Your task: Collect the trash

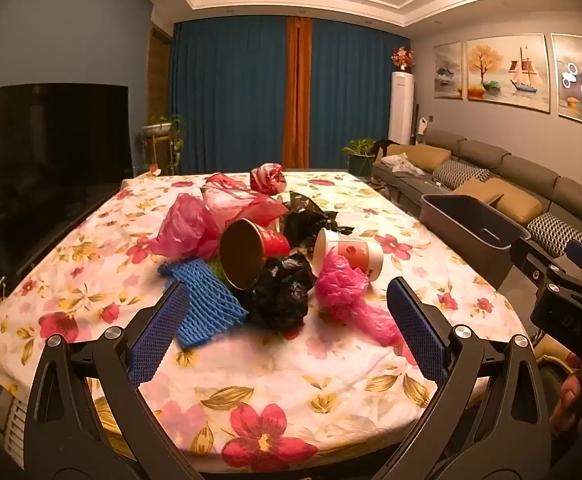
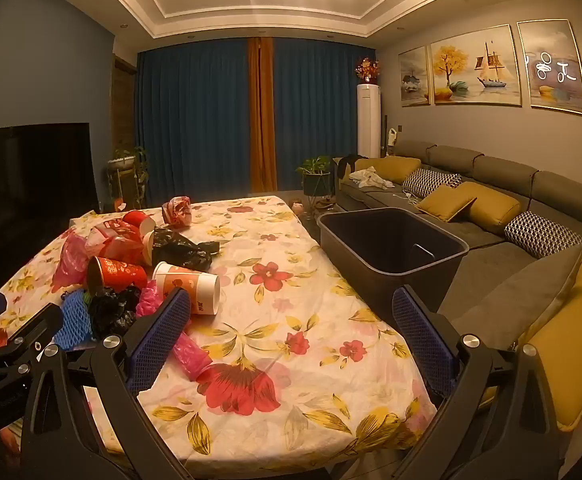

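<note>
- left tongs (image 1: 287, 332) gape at their widest, nothing between the blue pads, hovering over the near edge of the flowered tabletop (image 1: 275, 384).
- right tongs (image 2: 291, 340) equally wide and empty, over bare cloth to the right of the pile.
- trash sits heaped mid-tabletop: a blue foam net (image 1: 203, 304) touching a crumpled black bag (image 1: 283, 292), a red paper cup (image 1: 251, 248) tipped on its side, a white and orange cup (image 1: 351, 254) lying beside it, pink plastic bags (image 1: 343, 284) around them.
- a dark bin (image 2: 391, 248) stands just beside the tabletop's right edge, before the sofa (image 2: 491, 184).
</note>
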The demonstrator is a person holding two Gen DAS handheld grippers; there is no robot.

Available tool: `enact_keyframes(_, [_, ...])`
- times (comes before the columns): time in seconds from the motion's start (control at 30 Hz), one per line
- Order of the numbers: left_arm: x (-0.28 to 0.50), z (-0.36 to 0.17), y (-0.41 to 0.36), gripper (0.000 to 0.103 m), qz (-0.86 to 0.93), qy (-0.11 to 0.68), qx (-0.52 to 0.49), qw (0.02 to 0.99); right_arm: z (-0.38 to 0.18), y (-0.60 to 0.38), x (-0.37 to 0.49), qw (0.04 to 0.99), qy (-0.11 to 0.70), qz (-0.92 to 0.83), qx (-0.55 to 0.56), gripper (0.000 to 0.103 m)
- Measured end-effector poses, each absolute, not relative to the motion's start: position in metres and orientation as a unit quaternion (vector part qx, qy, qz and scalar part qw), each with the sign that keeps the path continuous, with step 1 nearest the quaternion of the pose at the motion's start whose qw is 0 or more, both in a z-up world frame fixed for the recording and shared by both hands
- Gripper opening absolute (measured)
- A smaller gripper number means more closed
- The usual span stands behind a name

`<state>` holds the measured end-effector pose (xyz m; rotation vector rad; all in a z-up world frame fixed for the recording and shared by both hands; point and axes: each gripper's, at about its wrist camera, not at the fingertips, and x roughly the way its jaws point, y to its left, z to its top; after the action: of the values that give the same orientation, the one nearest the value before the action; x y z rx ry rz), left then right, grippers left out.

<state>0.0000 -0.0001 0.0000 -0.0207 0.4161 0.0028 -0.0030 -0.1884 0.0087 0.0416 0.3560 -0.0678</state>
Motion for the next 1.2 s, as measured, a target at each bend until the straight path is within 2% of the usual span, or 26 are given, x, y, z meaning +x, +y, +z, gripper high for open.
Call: enact_keyframes(1.2, [-0.0007, 0.0006, 0.0011, 0.097, -0.001, 0.205, -0.015, 0.979, 0.0089, -0.1885, -0.0041, 0.983, 0.177, -0.034, 0.019, 0.098])
